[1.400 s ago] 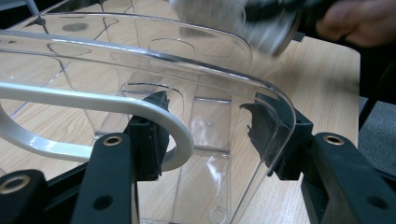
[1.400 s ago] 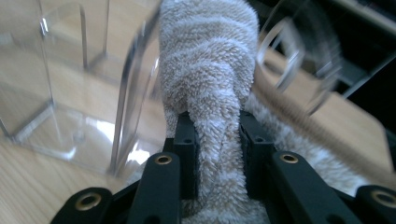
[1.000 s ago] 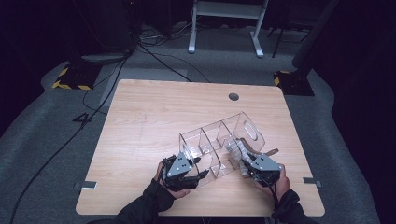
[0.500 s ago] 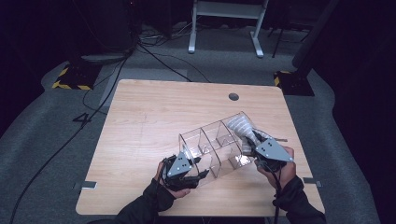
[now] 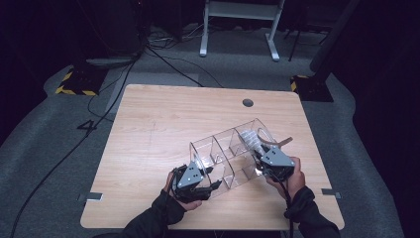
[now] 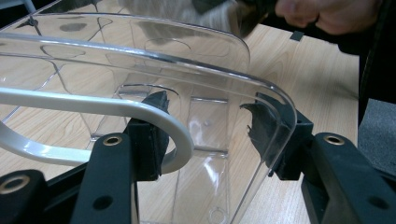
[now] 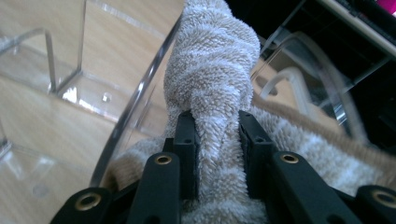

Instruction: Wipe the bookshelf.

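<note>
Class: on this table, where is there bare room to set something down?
Free: the table from its far and left edges to the clear organizer. Crowded: the near edge, where the left claw and right claw, gripping a towel, work.

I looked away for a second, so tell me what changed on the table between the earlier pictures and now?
The right gripper, shut on the striped towel, moved from the near side of the clear organizer up toward its far right compartment, carrying the towel along. The left gripper stayed put, its jaws around the organizer's near end wall. The organizer itself did not visibly shift.
</note>
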Demonstrator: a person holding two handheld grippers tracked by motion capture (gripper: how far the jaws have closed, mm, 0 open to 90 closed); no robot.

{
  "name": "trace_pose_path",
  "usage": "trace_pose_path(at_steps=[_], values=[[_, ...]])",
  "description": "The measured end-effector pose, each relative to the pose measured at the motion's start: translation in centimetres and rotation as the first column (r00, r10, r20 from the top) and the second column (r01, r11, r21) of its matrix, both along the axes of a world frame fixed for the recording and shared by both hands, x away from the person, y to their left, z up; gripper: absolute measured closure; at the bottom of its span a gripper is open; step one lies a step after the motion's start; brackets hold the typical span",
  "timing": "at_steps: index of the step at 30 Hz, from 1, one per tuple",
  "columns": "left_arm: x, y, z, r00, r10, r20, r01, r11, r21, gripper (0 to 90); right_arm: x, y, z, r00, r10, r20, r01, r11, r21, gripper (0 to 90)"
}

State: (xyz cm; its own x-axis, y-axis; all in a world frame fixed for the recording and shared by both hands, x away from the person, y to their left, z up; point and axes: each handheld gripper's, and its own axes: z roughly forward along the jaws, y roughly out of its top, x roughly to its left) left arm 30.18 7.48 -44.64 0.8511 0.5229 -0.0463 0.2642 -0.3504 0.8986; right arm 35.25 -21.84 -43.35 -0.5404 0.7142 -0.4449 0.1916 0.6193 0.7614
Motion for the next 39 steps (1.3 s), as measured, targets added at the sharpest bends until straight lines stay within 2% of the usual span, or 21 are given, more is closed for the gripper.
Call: trace_pose_path(at_steps=[1, 2, 4, 7, 8, 11, 13, 14, 18, 20, 23, 24, 27, 28, 31, 32, 36, 39], values=[[0.0, 0.0, 0.0, 1.0000, 0.000, 0.000, 0.000, 1.0000, 0.000, 47.7, 0.0, 0.0, 0.0, 1.0000, 0.000, 0.000, 0.000, 1.000, 0.000, 72.8], [0.0, 0.0, 0.0, 1.0000, 0.000, 0.000, 0.000, 1.0000, 0.000, 47.7, -0.5, -0.3, -1.0, 1.0000, 0.006, 0.002, -0.006, 1.000, 0.007, 72.8], [0.0, 0.0, 0.0, 1.0000, -0.001, 0.000, 0.001, 1.0000, 0.000, 47.7, -0.7, -0.3, -1.3, 1.0000, 0.007, -0.004, -0.007, 1.000, 0.006, 72.8], [0.0, 0.0, 0.0, 1.0000, -0.002, 0.001, 0.002, 1.0000, 0.001, 47.7, -1.0, -0.6, -2.9, 0.9974, 0.020, -0.070, -0.022, 0.999, -0.030, 72.8], [0.0, 0.0, 0.0, 1.0000, -0.002, 0.000, 0.002, 1.0000, 0.000, 47.7, -1.1, -0.9, -3.4, 0.9951, 0.024, -0.096, -0.026, 0.999, -0.020, 72.8], [0.0, 0.0, 0.0, 1.0000, -0.001, 0.001, 0.001, 1.0000, 0.000, 47.7, -1.5, -1.5, -5.1, 0.9838, 0.048, -0.173, -0.053, 0.998, -0.027, 72.6], [0.0, 0.0, 0.0, 1.0000, -0.002, 0.001, 0.002, 1.0000, 0.001, 47.7, -1.7, -1.8, -5.5, 0.9798, 0.056, -0.192, -0.057, 0.998, -0.004, 72.6], [0.0, 0.0, 0.0, 1.0000, -0.002, 0.002, 0.002, 1.0000, 0.000, 47.7, -1.9, -2.0, -5.2, 0.9781, 0.060, -0.199, -0.060, 0.998, 0.003, 72.6], [0.0, 0.0, 0.0, 1.0000, -0.002, 0.003, 0.002, 1.0000, -0.001, 47.7, -2.4, -2.7, -3.7, 0.9852, 0.049, -0.164, -0.040, 0.998, 0.057, 72.7], [0.0, 0.0, 0.0, 1.0000, -0.001, 0.005, 0.001, 1.0000, 0.001, 47.7, -2.7, -3.0, -2.4, 0.9919, 0.042, -0.120, -0.032, 0.996, 0.085, 72.7], [0.0, 0.0, 0.0, 1.0000, -0.002, 0.003, 0.002, 1.0000, -0.001, 47.7, -3.6, -3.5, 0.2, 0.9985, 0.034, -0.043, -0.027, 0.988, 0.151, 72.7], [0.0, 0.0, 0.0, 1.0000, -0.001, 0.005, 0.001, 1.0000, 0.000, 47.7, -3.6, -3.5, 0.2, 0.9985, 0.034, -0.043, -0.027, 0.988, 0.151, 72.7], [0.0, 0.0, 0.0, 1.0000, -0.002, 0.003, 0.002, 1.0000, -0.002, 47.7, -4.5, -3.8, 2.3, 0.9993, 0.031, 0.022, -0.035, 0.977, 0.211, 72.7], [0.0, 0.0, 0.0, 1.0000, -0.001, 0.004, 0.001, 1.0000, -0.001, 47.8, -4.8, -3.8, 3.4, 0.9981, 0.055, 0.029, -0.061, 0.965, 0.256, 72.7], [0.0, 0.0, -0.1, 1.0000, -0.002, 0.005, 0.002, 1.0000, -0.003, 47.8, -5.3, -3.3, 4.2, 0.9964, 0.068, 0.052, -0.079, 0.963, 0.257, 72.7], [0.0, 0.0, -0.1, 1.0000, -0.001, 0.005, 0.001, 1.0000, -0.003, 47.8, -5.6, -2.6, 4.6, 0.9935, 0.091, 0.069, -0.105, 0.962, 0.252, 72.7], [0.0, 0.0, -0.1, 1.0000, -0.001, 0.005, 0.001, 1.0000, -0.003, 47.8, -5.8, -1.5, 4.7, 0.9901, 0.119, 0.075, -0.134, 0.959, 0.251, 72.7], [0.0, 0.0, -0.1, 1.0000, -0.002, 0.005, 0.002, 1.0000, -0.003, 47.8, -6.0, 0.1, 4.6, 0.9831, 0.168, 0.074, -0.180, 0.957, 0.225, 72.6]])
